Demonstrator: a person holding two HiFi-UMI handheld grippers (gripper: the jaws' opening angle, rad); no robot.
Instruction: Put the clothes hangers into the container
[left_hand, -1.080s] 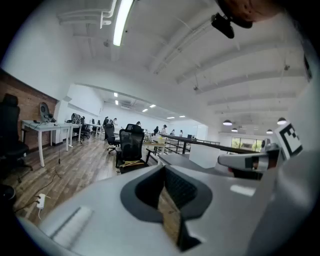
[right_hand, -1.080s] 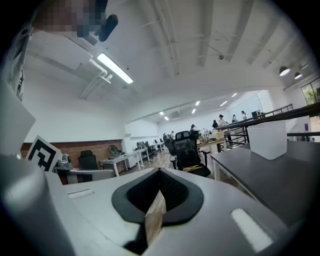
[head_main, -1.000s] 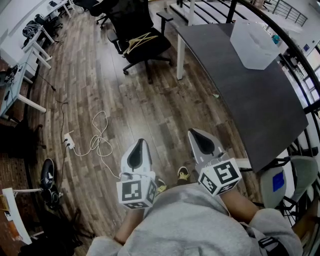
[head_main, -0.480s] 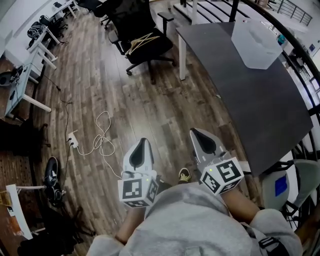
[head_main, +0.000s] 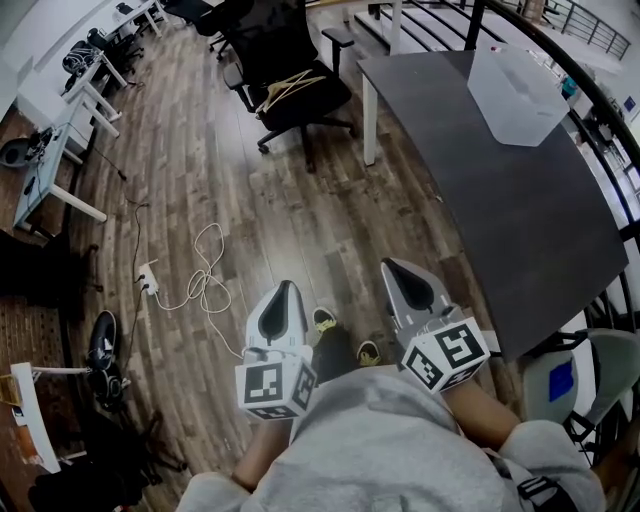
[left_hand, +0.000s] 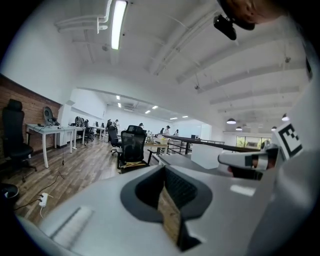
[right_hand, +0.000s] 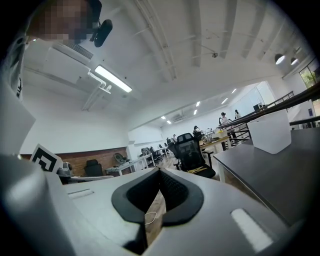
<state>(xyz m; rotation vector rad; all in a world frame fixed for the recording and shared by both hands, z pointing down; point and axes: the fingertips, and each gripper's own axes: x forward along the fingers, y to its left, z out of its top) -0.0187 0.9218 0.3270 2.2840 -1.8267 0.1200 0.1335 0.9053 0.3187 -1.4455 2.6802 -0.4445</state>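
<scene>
Our left gripper and right gripper sit closed, empty; piled hangers on the chair may snag together.

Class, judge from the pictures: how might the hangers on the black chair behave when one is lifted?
The hangers look like thin pale frames, so probably stiff and light. They lie overlapped on the chair, so one may snag and drag another.

A dark table and black office chair stand on wood-plank flooring.
</scene>
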